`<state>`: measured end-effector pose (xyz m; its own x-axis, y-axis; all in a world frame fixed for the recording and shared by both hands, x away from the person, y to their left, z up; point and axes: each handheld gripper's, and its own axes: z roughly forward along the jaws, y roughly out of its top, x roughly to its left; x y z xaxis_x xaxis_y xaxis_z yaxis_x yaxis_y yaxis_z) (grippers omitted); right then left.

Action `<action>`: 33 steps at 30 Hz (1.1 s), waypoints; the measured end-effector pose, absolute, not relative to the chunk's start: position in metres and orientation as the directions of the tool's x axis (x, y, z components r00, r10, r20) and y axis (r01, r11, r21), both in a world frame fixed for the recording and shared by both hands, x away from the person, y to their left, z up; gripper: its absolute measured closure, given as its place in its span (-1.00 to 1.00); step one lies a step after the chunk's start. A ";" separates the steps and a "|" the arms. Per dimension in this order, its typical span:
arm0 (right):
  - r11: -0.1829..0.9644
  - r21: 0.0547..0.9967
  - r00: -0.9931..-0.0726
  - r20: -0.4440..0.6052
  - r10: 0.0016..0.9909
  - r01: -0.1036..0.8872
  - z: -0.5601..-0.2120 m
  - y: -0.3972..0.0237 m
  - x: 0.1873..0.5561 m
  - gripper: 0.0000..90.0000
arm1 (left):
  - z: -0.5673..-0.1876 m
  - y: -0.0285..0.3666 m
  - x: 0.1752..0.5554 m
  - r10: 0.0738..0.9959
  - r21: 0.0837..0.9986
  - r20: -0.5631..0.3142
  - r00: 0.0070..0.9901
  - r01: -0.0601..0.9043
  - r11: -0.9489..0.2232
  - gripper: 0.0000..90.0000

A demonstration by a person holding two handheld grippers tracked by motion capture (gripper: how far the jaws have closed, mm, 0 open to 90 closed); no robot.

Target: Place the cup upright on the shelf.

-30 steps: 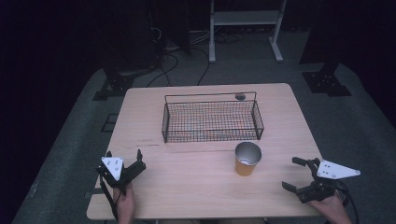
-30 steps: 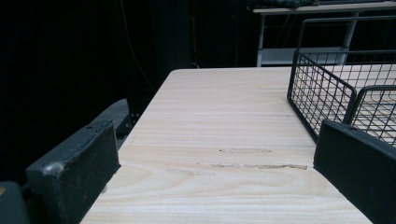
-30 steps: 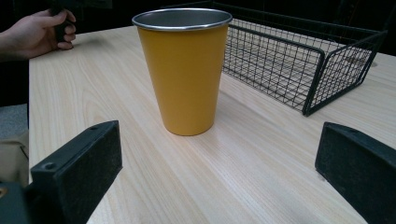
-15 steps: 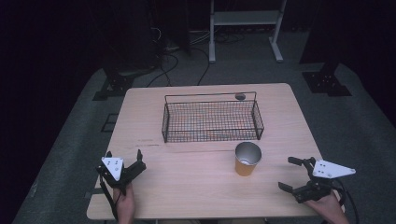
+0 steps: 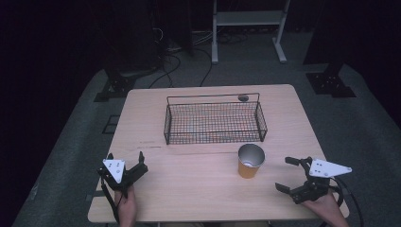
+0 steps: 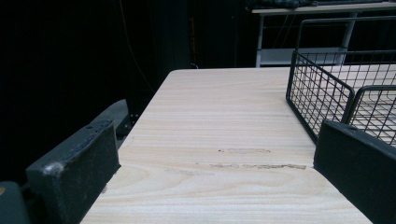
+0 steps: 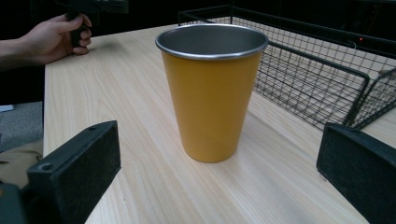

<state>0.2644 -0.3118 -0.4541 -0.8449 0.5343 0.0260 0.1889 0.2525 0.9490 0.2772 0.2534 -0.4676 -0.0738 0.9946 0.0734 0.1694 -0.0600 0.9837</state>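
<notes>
One light wooden table (image 5: pixel 198 189) carries the things. On it stand one orange metal cup with a silver rim and steel inside (image 5: pixel 250 161) and one black wire-mesh basket, rectangular and shallow (image 5: pixel 214 123). Two hand-held black grippers are present, one left gripper (image 5: pixel 124 166) and one right gripper (image 5: pixel 287 174), each with two jaws and each held by one hand.

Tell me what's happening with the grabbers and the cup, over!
Left gripper open, empty. Right gripper open, aimed at orange cup. Cup upright beside wire basket. Nothing between.
</notes>
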 end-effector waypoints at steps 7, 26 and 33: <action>0.268 0.946 -0.854 0.017 0.521 0.183 -0.449 -0.301 0.269 -1.00 | -0.468 0.254 0.277 0.995 0.984 0.071 -0.074 0.169 -0.058 -1.00; 0.276 0.938 -0.856 0.040 0.515 0.210 -0.443 -0.286 0.283 -1.00 | -0.468 0.254 0.277 0.995 0.984 0.070 -0.074 0.169 -0.057 -1.00; 0.279 0.935 -0.859 0.050 0.510 0.220 -0.443 -0.279 0.289 -1.00 | -0.468 0.254 0.277 0.995 0.984 0.070 -0.074 0.169 -0.056 -1.00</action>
<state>0.2887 -0.2792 -0.4429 -0.8589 0.5098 0.0499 0.2197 0.2787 0.9349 0.2773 0.2539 -0.4675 -0.0738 0.9948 0.0697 0.1691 -0.0564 0.9840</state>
